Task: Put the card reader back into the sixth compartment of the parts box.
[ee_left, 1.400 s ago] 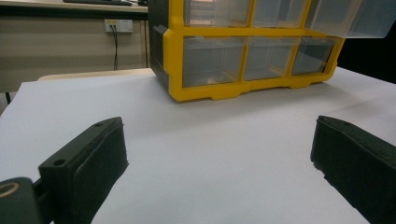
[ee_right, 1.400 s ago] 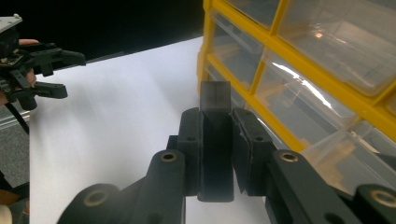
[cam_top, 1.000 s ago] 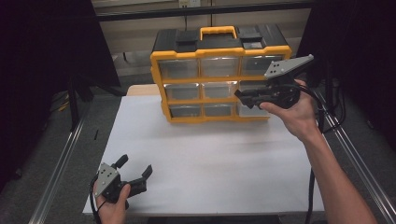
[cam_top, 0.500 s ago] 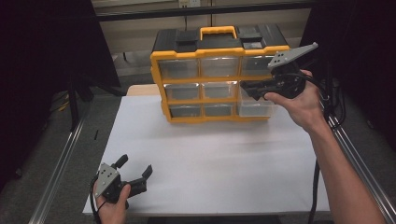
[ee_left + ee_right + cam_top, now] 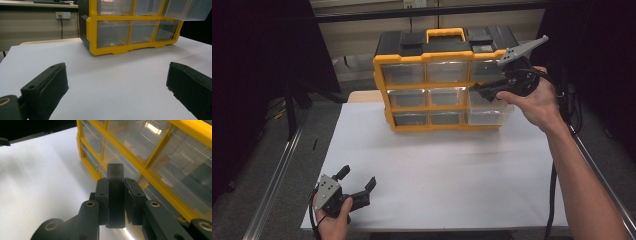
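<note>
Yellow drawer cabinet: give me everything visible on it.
The drawer cabinet stands upright at the far edge of the white table. It looks like plastic: yellow frame, black top, yellow carry handle, three rows of three clear drawers. The middle-right drawer is pulled partly out, and the right hand-held gripper is shut on a dark tab at its front. Contents cannot be made out.

Lighting is uneven. In the high view the white table sheet (image 5: 447, 165) is evenly lit from above, while the upper left and right edges of the frame fall to near black. Shadows are soft. Glare streaks cross the clear drawers (image 5: 147, 135) in the upper right of the right gripper view. Near jaws in both gripper views are slightly soft; backgrounds remain sharp.
</note>
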Demonstrator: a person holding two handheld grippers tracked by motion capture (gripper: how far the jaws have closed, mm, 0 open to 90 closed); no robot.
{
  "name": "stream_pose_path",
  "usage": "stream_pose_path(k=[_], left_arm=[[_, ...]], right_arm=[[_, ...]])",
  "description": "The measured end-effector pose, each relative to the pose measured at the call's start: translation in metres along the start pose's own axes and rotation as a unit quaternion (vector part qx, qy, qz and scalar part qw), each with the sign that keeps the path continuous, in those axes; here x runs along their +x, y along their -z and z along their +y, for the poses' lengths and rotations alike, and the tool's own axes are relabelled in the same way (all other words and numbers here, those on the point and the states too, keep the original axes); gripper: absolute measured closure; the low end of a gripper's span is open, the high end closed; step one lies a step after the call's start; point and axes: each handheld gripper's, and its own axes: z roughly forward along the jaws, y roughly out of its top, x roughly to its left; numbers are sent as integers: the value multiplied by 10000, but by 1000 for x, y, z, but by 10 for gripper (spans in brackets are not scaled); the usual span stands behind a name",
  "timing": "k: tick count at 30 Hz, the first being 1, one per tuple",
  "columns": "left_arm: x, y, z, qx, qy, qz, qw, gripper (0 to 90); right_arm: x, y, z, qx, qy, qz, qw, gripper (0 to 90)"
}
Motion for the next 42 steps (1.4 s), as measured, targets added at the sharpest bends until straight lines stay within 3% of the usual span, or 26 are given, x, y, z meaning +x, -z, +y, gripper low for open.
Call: stream_pose_path(k=[11, 24, 42], left_arm=[[0, 0, 0, 13, 12, -8, 10000, 36], [0, 0, 0, 22, -1, -10, 10000, 36], [1, 0, 0, 22, 18, -2, 10000, 35]], right_arm=[[-14, -8, 3, 265, -113, -56, 9996, 739], [-20, -21, 8, 673, 56, -130, 9976, 739], [-29, -38, 0, 1119, 74, -117, 9936, 739]])
